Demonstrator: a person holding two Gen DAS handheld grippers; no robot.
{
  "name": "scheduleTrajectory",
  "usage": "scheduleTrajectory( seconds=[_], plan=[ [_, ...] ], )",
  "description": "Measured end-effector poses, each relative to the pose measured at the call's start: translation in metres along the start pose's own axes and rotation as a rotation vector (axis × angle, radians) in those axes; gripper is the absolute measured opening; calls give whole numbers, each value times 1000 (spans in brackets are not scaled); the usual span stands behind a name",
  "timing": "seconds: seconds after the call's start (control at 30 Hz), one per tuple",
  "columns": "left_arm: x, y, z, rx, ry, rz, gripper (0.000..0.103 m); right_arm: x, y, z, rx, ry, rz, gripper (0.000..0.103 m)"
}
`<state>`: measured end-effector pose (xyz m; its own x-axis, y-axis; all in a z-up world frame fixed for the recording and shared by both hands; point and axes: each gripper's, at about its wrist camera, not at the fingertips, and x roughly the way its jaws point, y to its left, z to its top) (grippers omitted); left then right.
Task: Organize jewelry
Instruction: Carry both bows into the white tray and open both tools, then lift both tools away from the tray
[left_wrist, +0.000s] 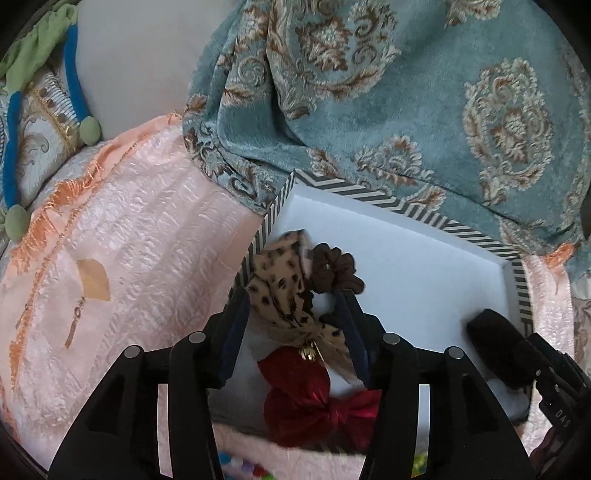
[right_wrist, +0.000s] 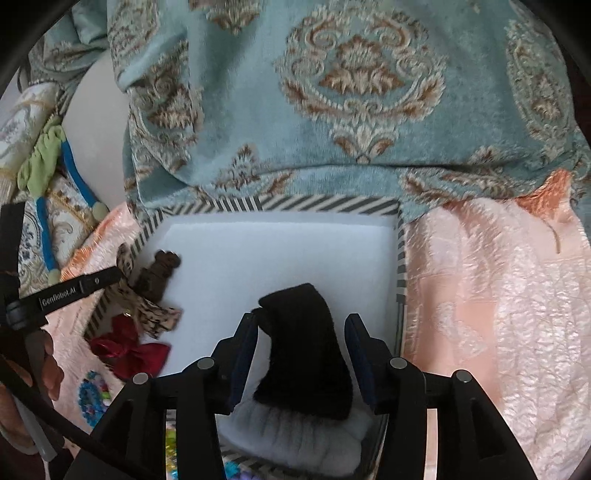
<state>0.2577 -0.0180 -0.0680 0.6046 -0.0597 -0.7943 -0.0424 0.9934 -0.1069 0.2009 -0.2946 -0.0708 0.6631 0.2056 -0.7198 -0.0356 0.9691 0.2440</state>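
A white box with a striped rim (left_wrist: 373, 195) (right_wrist: 325, 206) lies on a pink cloth. My left gripper (left_wrist: 291, 299) is open over its left side, its fingers either side of a leopard-print bow (left_wrist: 284, 291) (right_wrist: 147, 310). A brown scrunchie (left_wrist: 332, 269) (right_wrist: 159, 273) and a red bow (left_wrist: 314, 398) (right_wrist: 129, 350) lie beside it in the box. My right gripper (right_wrist: 301, 321) is open, its fingers either side of a black fuzzy headband (right_wrist: 306, 347) (left_wrist: 498, 343) that rests on a grey fuzzy one (right_wrist: 295, 432).
A blue patterned blanket (right_wrist: 332, 110) lies behind the box. The pink cloth (left_wrist: 129, 258) (right_wrist: 498, 295) spreads on both sides. A blue and green cord (left_wrist: 11, 147) lies far left. Coloured beads (right_wrist: 92, 398) lie by the box's near left corner.
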Motion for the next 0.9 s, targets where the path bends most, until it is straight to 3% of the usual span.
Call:
scheduleTrajectory(
  seconds=[0.07,0.17,0.2,0.43,0.6,0.73,0.9],
  plan=[
    [-13,-2,-5,10,-23,-1,52,-15,2,-3,7,-23,4,50],
    [-34,-9,-17,39,-56,6,53,-33,9,-7,19,-66,6,75],
    [-41,-10,-22,48,-65,8,53,-42,12,-10,19,-89,2,78],
    [-88,-21,-59,102,-134,46,53,-84,26,-35,1,-131,-18,79],
    [-119,-24,-88,122,-183,68,53,-105,33,-57,-22,-159,-73,88],
    [-134,-24,-105,136,-194,75,53,-121,28,-71,9,-203,-83,88],
    [-147,-23,-122,146,-196,73,53,-128,24,-85,-8,-177,-149,88]
  ],
)
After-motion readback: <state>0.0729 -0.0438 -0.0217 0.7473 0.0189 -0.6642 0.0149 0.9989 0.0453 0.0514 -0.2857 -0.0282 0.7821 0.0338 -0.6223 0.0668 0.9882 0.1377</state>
